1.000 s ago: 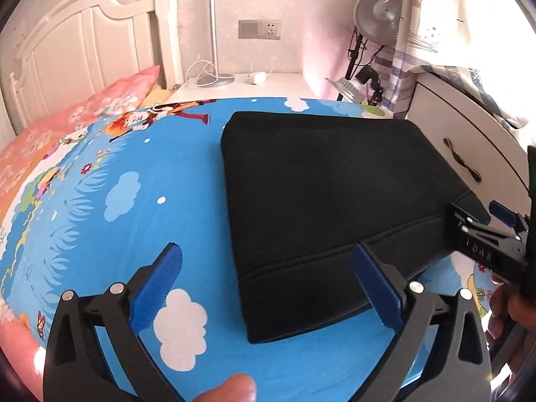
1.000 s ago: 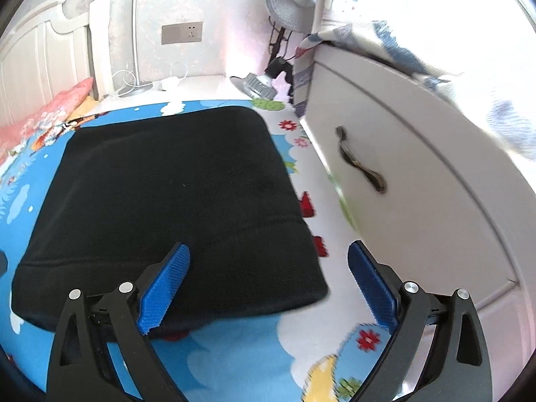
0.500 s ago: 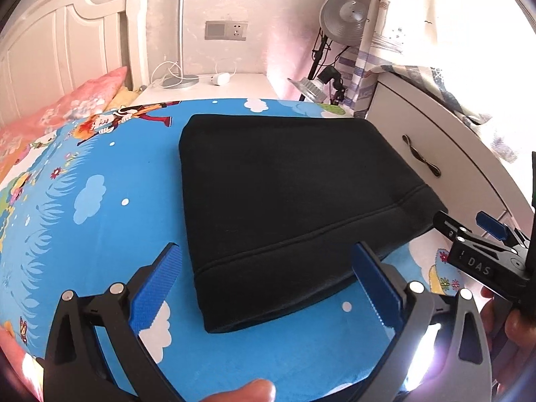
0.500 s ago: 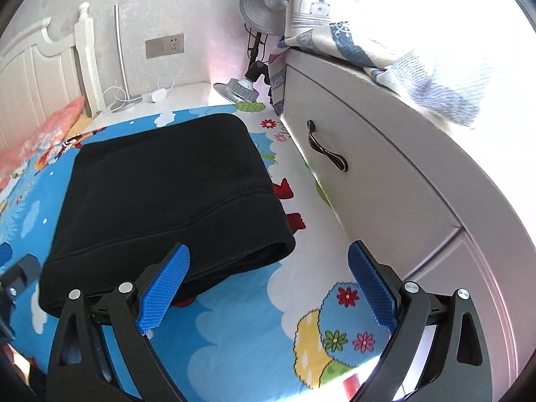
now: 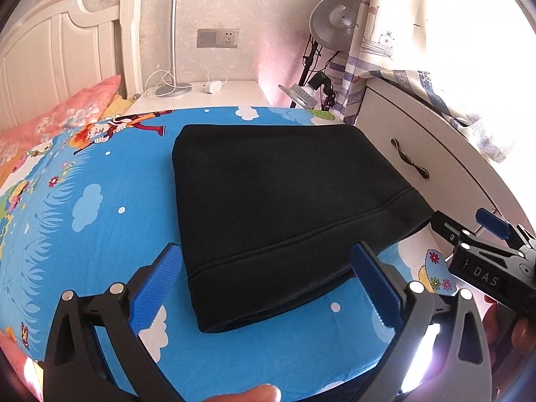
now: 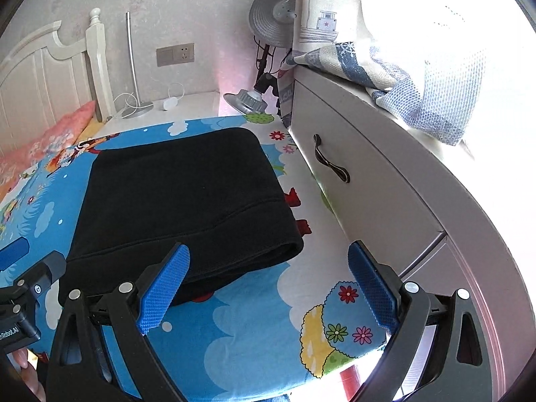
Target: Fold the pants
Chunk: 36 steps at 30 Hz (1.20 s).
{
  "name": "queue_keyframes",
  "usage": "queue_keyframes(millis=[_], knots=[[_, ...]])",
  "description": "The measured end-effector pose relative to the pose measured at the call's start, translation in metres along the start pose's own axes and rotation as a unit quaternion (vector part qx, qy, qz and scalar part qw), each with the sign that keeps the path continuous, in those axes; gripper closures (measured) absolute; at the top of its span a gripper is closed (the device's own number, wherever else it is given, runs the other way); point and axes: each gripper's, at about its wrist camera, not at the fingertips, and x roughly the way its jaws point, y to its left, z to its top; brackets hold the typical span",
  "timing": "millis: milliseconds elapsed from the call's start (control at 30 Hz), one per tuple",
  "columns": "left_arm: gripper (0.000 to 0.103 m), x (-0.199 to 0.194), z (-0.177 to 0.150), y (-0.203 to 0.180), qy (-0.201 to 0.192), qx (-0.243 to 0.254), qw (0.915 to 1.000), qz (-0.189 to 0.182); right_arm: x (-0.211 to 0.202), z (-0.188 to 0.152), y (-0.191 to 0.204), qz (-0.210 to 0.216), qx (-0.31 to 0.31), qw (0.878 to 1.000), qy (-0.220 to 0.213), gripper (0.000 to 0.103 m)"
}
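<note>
Clearly your pants (image 5: pixel 274 201) are already down to a compact black rectangle, lying flat on the blue cartoon sheet (image 5: pixel 100 221) near the side of the bed that faces the white drawer unit (image 6: pixel 361 181). The stitched band runs along the edge nearest you, and the layers look stacked evenly, so I'd judge the folding as good as done.

Your left gripper (image 5: pixel 268 284) has its jaws wide apart with nothing between them, held just short of the near left corner of the bundle. Your right gripper (image 6: pixel 268 284) is likewise spread and empty, off the near right corner, over bare sheet. Neither blue pad touches the cloth, which fits a release: holding both tools clear leaves the fold undisturbed. If you want one more tidy, the near right corner looks slightly rounded and puffy.

Around you, the bed has a white headboard (image 5: pixel 50 67) and a pink floral pillow (image 5: pixel 67 114). A white nightstand (image 5: pixel 214 95) beyond the bed carries a slim lamp and a cable, a silver dish-shaped lamp (image 6: pixel 274 16) stands by the patterned curtain (image 6: pixel 385 67), and strong daylight washes out the window side
</note>
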Motion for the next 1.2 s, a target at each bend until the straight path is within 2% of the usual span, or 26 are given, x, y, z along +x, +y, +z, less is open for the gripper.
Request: queue_keyframes(millis=[1200], knots=[[0.002,0.0013,-0.0021,-0.0064,0.003,0.005,1.0,-0.007,0.0017,-0.0034,0.0003,0.001,0.002,1.0,0.003,0.011]])
